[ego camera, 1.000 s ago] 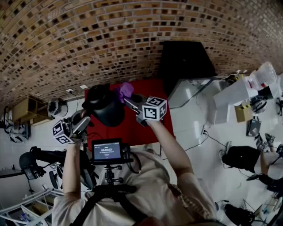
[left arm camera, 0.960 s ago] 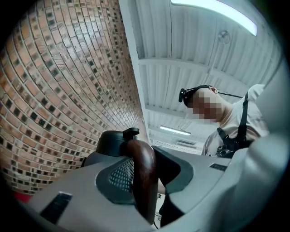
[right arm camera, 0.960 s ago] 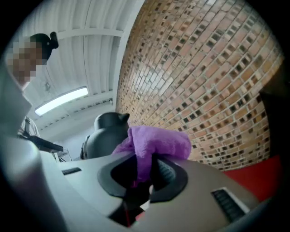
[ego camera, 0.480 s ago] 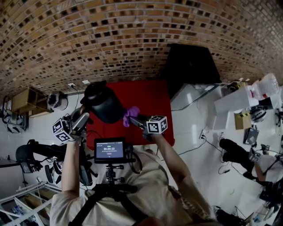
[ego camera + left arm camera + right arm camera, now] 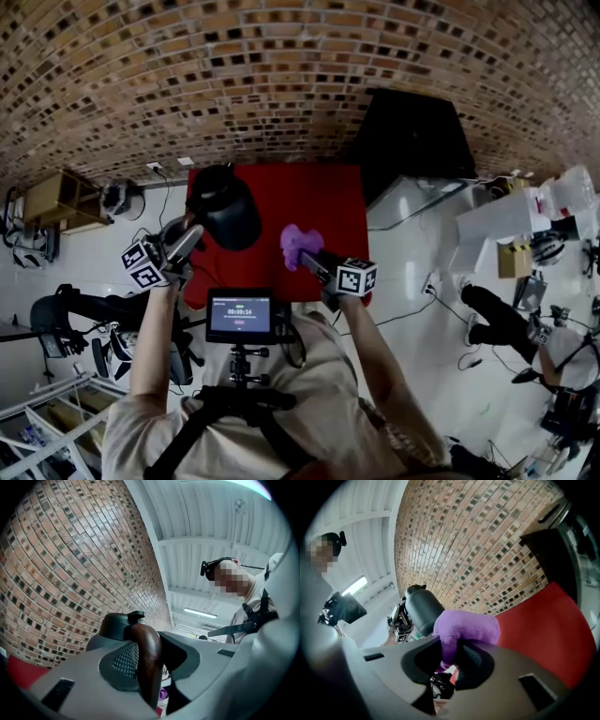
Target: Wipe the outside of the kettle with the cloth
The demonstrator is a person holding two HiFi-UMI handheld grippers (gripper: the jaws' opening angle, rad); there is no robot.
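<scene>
A dark grey kettle [image 5: 225,208] with a brown wooden handle [image 5: 147,660] hangs over the left part of the red table [image 5: 323,192]. My left gripper [image 5: 190,238] is shut on that handle; in the left gripper view the handle fills the gap between the jaws. A purple cloth [image 5: 300,244] is pinched in my right gripper [image 5: 316,258], which is near the table's front edge. The cloth sits to the right of the kettle and is apart from it. In the right gripper view the cloth [image 5: 464,627] bulges out of the jaws, with the kettle [image 5: 423,611] behind it.
A black cabinet [image 5: 412,136] stands right of the red table against the brick wall [image 5: 187,75]. White furniture [image 5: 497,220] and a person's legs [image 5: 492,314] are further right. A wooden shelf [image 5: 56,202] is at the left. A small screen [image 5: 241,316] rides on the chest rig.
The right gripper has carried the cloth down off the kettle's upper right side toward the table's front edge. The kettle and left gripper have sunk a little.
</scene>
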